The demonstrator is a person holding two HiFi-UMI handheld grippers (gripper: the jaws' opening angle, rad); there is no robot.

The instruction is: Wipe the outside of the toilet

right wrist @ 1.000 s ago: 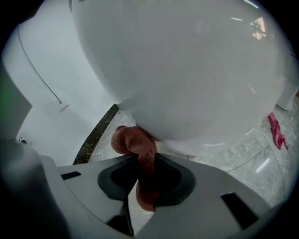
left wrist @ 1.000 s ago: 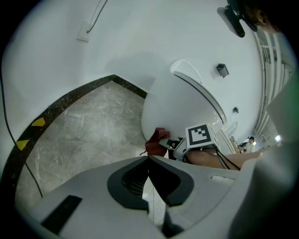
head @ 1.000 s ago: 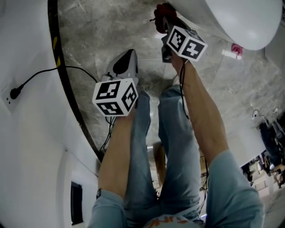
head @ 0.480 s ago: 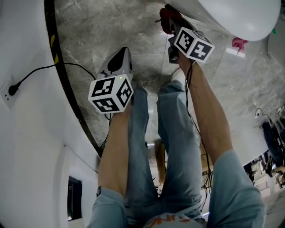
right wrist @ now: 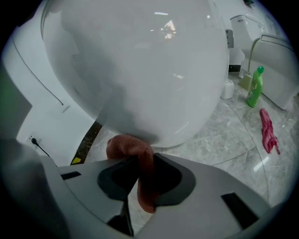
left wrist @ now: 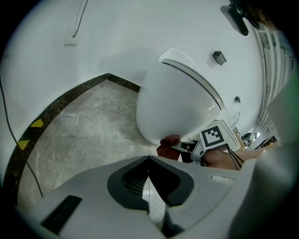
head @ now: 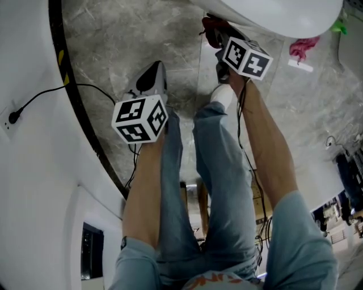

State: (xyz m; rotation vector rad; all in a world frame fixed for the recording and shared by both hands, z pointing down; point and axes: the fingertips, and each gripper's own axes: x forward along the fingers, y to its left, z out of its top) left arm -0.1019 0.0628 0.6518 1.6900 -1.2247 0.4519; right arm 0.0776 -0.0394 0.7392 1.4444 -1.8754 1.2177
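Observation:
The white toilet bowl (head: 283, 14) (left wrist: 177, 107) fills the right gripper view (right wrist: 140, 60). My right gripper (head: 218, 35) (right wrist: 142, 161) is shut on a red-brown cloth (head: 211, 27) (right wrist: 135, 149), which presses against the bowl's lower front, close to the floor. From the left gripper view the cloth (left wrist: 167, 147) shows under the bowl beside the right gripper's marker cube (left wrist: 215, 137). My left gripper (head: 150, 76) (left wrist: 148, 161) hangs over the grey floor left of the toilet, shut with nothing in it.
A black skirting strip with yellow marks (head: 62, 56) curves along the white wall on the left, with a cable and plug (head: 11, 118). A green bottle (right wrist: 254, 86) and a pink rag (right wrist: 267, 130) lie right of the toilet. The person's legs (head: 215, 170) stand behind the grippers.
The right gripper and cloth have slid slightly right along the bowl's underside. The left gripper has drifted a little left. The view has tilted, so the bowl sits higher.

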